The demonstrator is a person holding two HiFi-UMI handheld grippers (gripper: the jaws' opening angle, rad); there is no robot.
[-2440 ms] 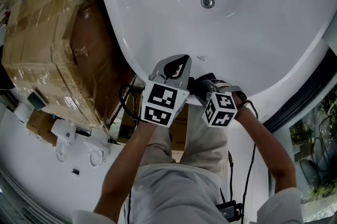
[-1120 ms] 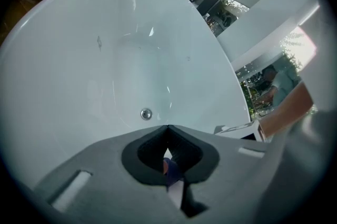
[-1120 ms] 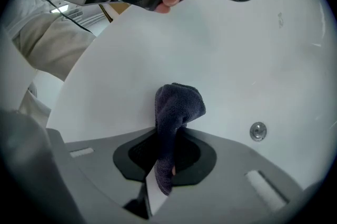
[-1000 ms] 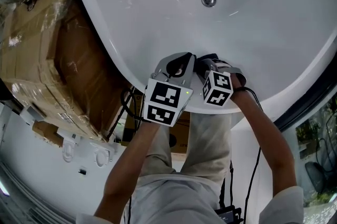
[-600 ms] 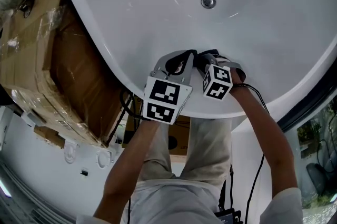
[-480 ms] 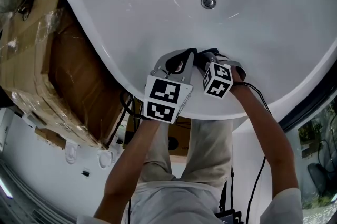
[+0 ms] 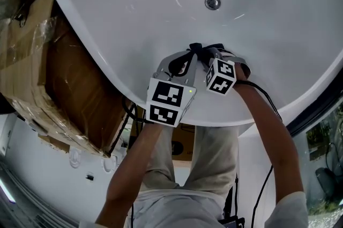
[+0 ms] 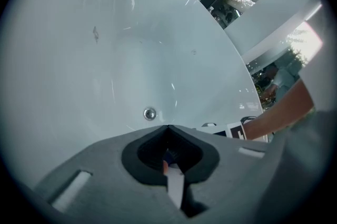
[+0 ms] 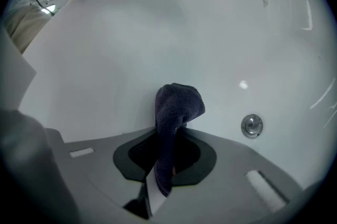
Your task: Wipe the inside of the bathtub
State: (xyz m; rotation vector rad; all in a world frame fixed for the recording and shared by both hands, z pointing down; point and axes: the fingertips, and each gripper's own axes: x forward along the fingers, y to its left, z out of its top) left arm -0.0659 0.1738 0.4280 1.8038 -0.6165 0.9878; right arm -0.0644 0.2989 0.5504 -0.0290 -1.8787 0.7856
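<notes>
A white bathtub (image 7: 161,12) fills the upper head view, its round metal drain (image 7: 213,2) near the middle. My right gripper (image 7: 199,55) reaches over the near rim, shut on a dark blue cloth (image 9: 176,112) that folds forward against the tub's inner wall. The cloth (image 7: 195,50) shows as a dark tuft ahead of the jaws. Beside it my left gripper (image 7: 180,63) is shut with nothing between its fingers, hovering over the same wall. The drain (image 9: 251,126) lies just right of the cloth, and it (image 8: 150,113) also lies ahead of the left gripper (image 8: 167,128).
A large cardboard box wrapped in plastic film (image 7: 59,76) stands left of the tub. A dark window frame (image 7: 321,109) runs along the right. The person's legs (image 7: 177,189) stand at the near rim.
Both grippers have moved forward from the near rim into the tub. The cloth now presses further up the inner wall, toward the drain.
</notes>
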